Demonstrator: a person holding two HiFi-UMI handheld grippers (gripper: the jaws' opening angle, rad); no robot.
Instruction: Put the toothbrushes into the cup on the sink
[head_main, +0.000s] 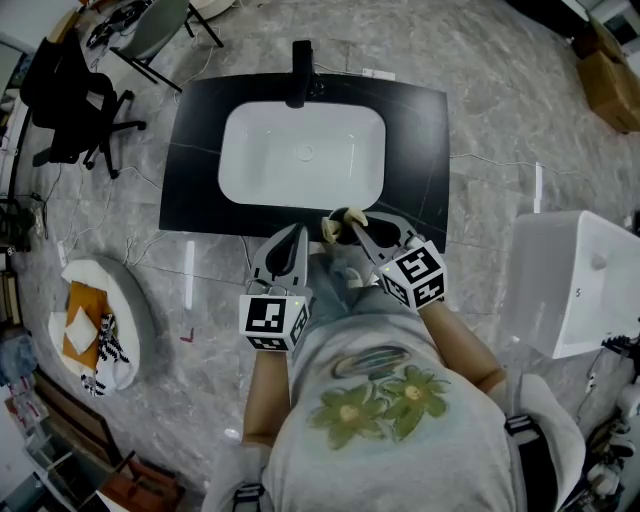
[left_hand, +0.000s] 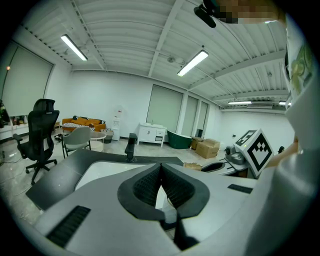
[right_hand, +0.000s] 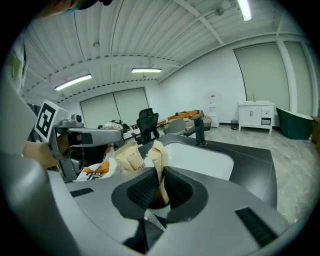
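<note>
A cream paper-wrapped toothbrush (right_hand: 156, 152) stands nearly upright, pinched between the jaws of the right gripper (right_hand: 159, 176). A second wrapped toothbrush (right_hand: 129, 159) leans just beside it at 9 o'clock. The dark cup (head_main: 343, 213) stands on the black tabletop (head_main: 420, 150), at 5 o'clock from the white sink (head_main: 300, 155).

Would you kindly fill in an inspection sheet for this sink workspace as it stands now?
Surface: black counter with a white basin and black faucet; basin empty.
Job's things: dark cup at the counter's front edge; beige wrapped toothbrush between the right jaws, second wrapped packet beside it.
Clutter: nothing seen on the counter.
Grippers: left gripper shut, empty; right gripper shut on the wrapped toothbrush.
Cables: thin cable on the floor right of the counter.
Surroundings: office chair, round cushion, white unit, cardboard boxes.
</note>
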